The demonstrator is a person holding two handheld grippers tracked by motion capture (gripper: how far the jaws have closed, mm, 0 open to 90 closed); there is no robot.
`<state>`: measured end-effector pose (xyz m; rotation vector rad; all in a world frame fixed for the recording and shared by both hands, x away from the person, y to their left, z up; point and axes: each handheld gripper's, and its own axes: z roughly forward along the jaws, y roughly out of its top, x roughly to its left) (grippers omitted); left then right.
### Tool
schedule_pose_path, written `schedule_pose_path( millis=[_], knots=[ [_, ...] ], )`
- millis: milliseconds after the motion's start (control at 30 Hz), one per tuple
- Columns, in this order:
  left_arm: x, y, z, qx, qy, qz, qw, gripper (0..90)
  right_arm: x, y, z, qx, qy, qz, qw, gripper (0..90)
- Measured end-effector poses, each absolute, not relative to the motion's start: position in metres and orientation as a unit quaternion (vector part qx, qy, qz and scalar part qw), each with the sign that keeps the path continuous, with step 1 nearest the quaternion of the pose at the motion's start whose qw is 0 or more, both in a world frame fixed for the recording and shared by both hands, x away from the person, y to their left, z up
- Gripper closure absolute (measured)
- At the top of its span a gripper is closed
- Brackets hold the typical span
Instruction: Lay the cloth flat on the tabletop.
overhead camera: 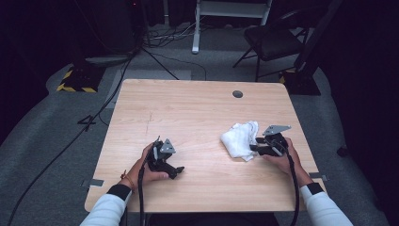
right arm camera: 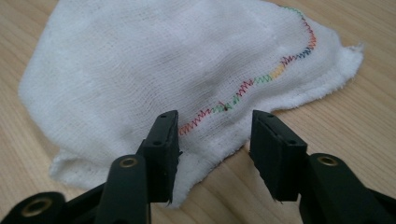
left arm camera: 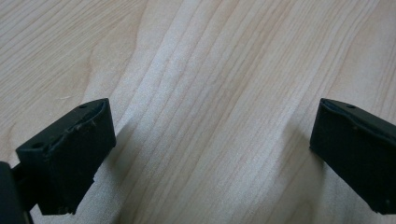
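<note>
2 grippers: left gripper [overhead camera: 165, 160] fingers wide (over bare table [overhead camera: 197, 108]), right gripper [right arm camera: 215, 140] fingers narrower at 1 white cloth [right arm camera: 154, 70].

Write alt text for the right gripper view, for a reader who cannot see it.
A crumpled white cloth with a rainbow zigzag stitched hem lies on a light wooden table, and the right gripper has its two black jaws open around the cloth's near edge. The jaws have not closed on the fabric.
</note>
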<state>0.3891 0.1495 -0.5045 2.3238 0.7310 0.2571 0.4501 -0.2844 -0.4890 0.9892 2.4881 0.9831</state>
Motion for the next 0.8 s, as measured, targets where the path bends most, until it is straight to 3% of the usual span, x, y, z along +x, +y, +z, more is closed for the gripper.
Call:
schedule_pose_path(
  millis=[167, 233, 300, 333, 433, 633, 800],
  knots=[
    [0.389, 0.150, -0.504, 0.892, 0.281, 0.099, 0.339, 0.4, 0.453, -0.289, -0.493, 0.354, 0.854, 0.364, 0.114, 58.0],
    [0.389, 0.150, -0.504, 0.892, 0.281, 0.099, 0.339, 0.4, 0.453, -0.289, -0.493, 0.343, 0.857, 0.369, 0.103, 69.0],
    [0.389, 0.149, -0.504, 0.892, 0.281, 0.099, 0.339, 0.4, 0.453, -0.288, -0.493, 0.340, 0.858, 0.371, 0.099, 73.1],
    [0.389, 0.150, -0.504, 0.893, 0.281, 0.099, 0.339, 0.4, 0.452, -0.287, -0.493, 0.337, 0.859, 0.374, 0.092, 80.6],
    [0.389, 0.149, -0.504, 0.892, 0.281, 0.099, 0.339, 0.4, 0.450, -0.283, -0.490, 0.324, 0.869, 0.358, 0.109, 86.3],
    [0.389, 0.148, -0.504, 0.892, 0.284, 0.098, 0.339, 0.3, 0.443, -0.281, -0.475, 0.302, 0.870, 0.359, 0.152, 87.6],
    [0.390, 0.144, -0.503, 0.892, 0.290, 0.100, 0.332, 0.3, 0.431, -0.284, -0.434, 0.284, 0.846, 0.408, 0.193, 87.9]
  ],
)
